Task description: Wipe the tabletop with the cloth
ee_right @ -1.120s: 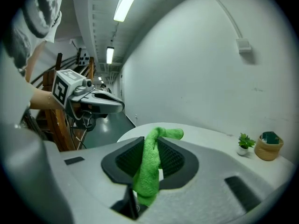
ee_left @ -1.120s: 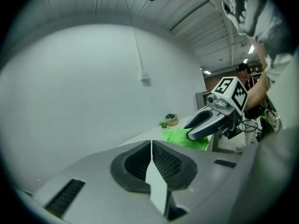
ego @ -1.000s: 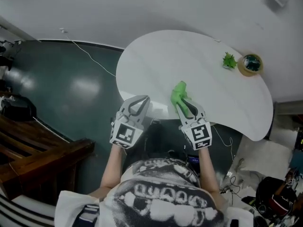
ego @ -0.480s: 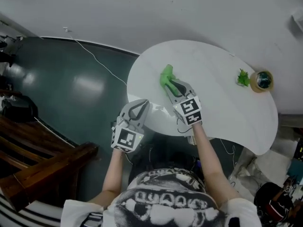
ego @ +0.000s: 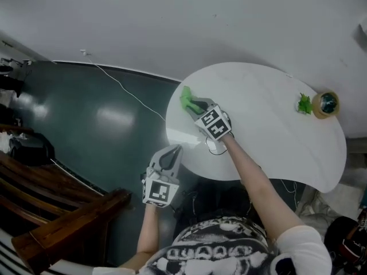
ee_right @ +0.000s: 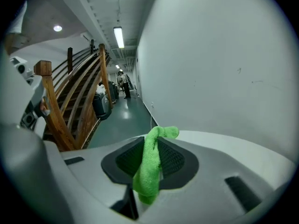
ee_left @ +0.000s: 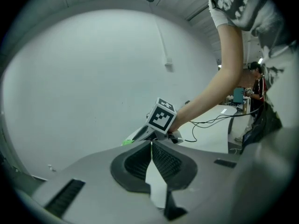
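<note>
My right gripper point(ee_right: 152, 148) view shows it clamping the green terry cloth point(ee_right: 148, 171); only the head view places it at the curved white tabletop's point(ego: 269, 130) left edge. My left gripper point(ee_left: 151, 146) has its jaws pressed together, empty.

White rounded tabletop point(ego: 269, 136). Green cloth point(ego: 186, 99) at the far left edge. Tape roll point(ego: 325, 104) and small green object point(ego: 304, 103) side by side at the far right.

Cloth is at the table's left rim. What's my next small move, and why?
Probably sweep the right claw rightward along the table: it is shut on the cloth at the left rim, with bare top stretching right toward the tape roll.
</note>
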